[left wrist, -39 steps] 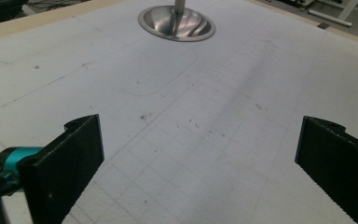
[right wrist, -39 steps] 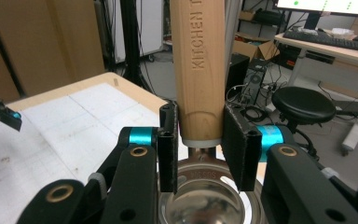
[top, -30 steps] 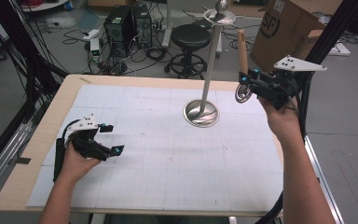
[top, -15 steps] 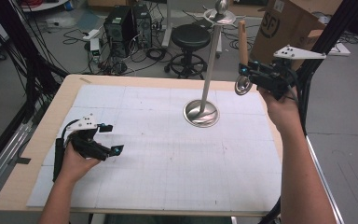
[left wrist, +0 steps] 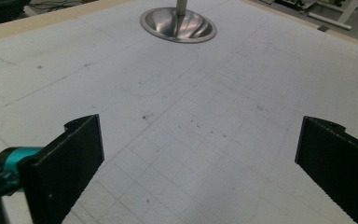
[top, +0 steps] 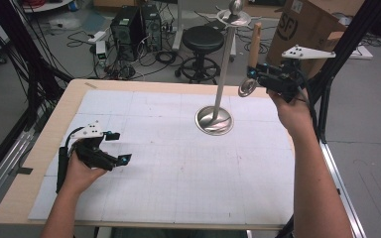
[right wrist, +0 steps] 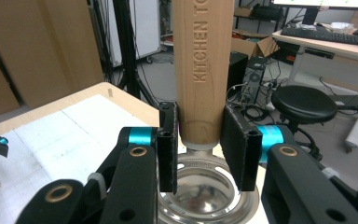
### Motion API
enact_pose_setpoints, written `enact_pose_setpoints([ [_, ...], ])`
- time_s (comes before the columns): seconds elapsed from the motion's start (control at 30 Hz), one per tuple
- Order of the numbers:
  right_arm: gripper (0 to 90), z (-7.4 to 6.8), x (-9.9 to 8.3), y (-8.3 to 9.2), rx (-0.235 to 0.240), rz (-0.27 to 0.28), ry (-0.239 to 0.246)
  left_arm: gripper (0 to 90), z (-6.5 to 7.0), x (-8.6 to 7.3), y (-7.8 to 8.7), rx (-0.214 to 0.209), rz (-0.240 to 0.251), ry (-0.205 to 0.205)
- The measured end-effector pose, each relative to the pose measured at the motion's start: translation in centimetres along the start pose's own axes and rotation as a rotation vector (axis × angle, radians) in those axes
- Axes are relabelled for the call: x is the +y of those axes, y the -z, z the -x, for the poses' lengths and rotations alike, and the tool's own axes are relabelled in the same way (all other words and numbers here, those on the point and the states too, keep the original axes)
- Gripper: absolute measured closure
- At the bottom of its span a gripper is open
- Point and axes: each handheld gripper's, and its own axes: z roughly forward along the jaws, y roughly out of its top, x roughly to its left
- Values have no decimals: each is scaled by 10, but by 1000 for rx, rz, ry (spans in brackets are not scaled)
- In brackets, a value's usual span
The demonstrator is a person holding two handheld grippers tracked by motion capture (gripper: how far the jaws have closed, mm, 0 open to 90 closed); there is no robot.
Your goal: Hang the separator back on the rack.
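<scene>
Left gripper (top: 116,148) low over the near-left part of the worktop (top: 178,163), hand resting on the white gridded sheet; jaws spread wide, nothing between them, bare sheet visible in the gap in the left gripper view. Well ahead of it, toward the far centre of the worktop, a metal stand (top: 223,74): round dished base (left wrist: 178,25) on the sheet, thin upright pole, ring and ball at the top. Base sits apart from both grippers. To the right of the pole, right gripper (top: 252,74) raised above the far-right edge of the worktop, jaws closed narrow on a wooden-handled utensil (top: 254,44). Handle stands upright above the jaws, lettering "KITCHEN TO…" running up it in the right gripper view (right wrist: 204,70); jaw pads clamp its lower end on both sides. Below the jaws hangs the utensil's round metal head (top: 247,88), near the pole but not touching it. Grey three-cornered plate tops the right gripper
</scene>
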Motion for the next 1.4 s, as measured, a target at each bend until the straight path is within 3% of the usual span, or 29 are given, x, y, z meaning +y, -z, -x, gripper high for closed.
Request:
enact_pose_setpoints([
  [0.43, 683, 5, 0, -11, 10, -26, -12, 16, -1, 0, 1, -1, 3, 4],
  [1.23, 679, -4, 2, -35, 34, -69, 8, 17, -1, 0, 1, 1, 5, 4],
  [1.4, 623, -5, 3, -34, 31, -62, -2, 16, 0, 0, 0, 0, 0, 0],
])
